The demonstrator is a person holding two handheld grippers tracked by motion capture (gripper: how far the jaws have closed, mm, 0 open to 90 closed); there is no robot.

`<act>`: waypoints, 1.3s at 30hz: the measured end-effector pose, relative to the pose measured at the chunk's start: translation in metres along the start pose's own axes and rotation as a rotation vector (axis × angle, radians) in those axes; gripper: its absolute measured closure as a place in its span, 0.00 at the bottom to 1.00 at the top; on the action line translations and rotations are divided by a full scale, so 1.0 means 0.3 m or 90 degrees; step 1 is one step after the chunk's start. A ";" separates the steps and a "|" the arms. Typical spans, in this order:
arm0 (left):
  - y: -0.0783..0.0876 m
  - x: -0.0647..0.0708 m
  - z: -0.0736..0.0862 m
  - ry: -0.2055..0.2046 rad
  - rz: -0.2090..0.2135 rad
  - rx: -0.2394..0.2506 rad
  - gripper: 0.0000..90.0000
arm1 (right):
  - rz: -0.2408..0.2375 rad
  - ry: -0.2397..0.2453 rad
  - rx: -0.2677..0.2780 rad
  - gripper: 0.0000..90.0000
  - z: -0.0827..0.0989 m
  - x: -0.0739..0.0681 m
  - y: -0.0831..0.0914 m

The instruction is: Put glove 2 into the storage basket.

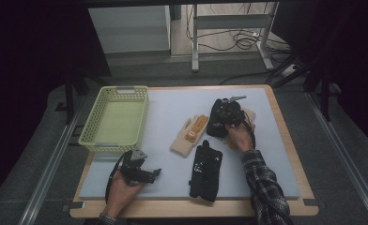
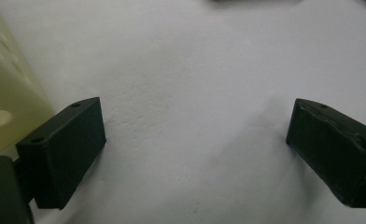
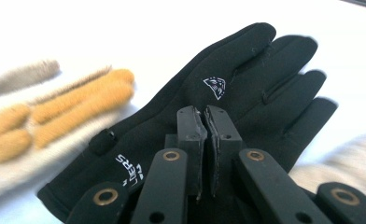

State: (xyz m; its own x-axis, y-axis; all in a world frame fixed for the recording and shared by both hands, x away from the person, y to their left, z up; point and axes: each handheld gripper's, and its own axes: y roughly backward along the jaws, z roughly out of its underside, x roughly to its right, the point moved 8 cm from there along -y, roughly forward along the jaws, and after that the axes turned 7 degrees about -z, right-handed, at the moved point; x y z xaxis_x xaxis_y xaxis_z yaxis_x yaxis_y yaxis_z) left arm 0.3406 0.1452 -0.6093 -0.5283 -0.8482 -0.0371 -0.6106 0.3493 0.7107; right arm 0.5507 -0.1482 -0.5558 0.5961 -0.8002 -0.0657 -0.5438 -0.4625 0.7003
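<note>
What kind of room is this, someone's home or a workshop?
Most likely a lab or recording studio, not a home: a padded table under a fixed overhead camera, dark curtains at the sides, loose cables on the floor, and a person working hand-held grippers.

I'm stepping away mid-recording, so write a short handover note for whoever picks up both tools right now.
Right tool: jaws closed on a pinch of the far black glove, over the mat's right side.
Left tool: open, holding nothing, resting on the mat beside the yellow basket.
Things: second black glove lies near the front edge; cream-and-orange glove lies mid-mat; another cream glove sits partly under the held one.
Done: one glove pinched.
Left: basket holds nothing; likely all gloves go in.
</note>
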 end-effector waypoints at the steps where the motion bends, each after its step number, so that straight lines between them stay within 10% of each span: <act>1: 0.000 0.000 0.000 0.000 0.000 0.000 0.05 | 0.000 0.000 0.000 0.93 0.000 0.000 0.000; 10: 0.000 0.001 0.000 0.001 0.000 0.000 0.05 | -0.041 -0.012 0.052 0.93 -0.035 -0.046 0.154; 20: 0.000 0.000 0.000 0.000 -0.001 -0.001 0.05 | -0.081 0.011 0.073 0.93 0.060 -0.256 0.314; 39: 0.000 0.001 0.000 0.001 0.000 0.000 0.05 | -0.090 0.003 0.078 0.93 0.270 -0.525 0.393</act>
State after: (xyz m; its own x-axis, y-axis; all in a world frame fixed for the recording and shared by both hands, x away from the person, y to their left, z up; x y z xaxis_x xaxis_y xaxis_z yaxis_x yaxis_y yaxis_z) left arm 0.3405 0.1450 -0.6093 -0.5273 -0.8489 -0.0361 -0.6103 0.3488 0.7113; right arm 0.3448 -0.1077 -0.5203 0.6740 -0.7225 -0.1542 -0.5222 -0.6136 0.5923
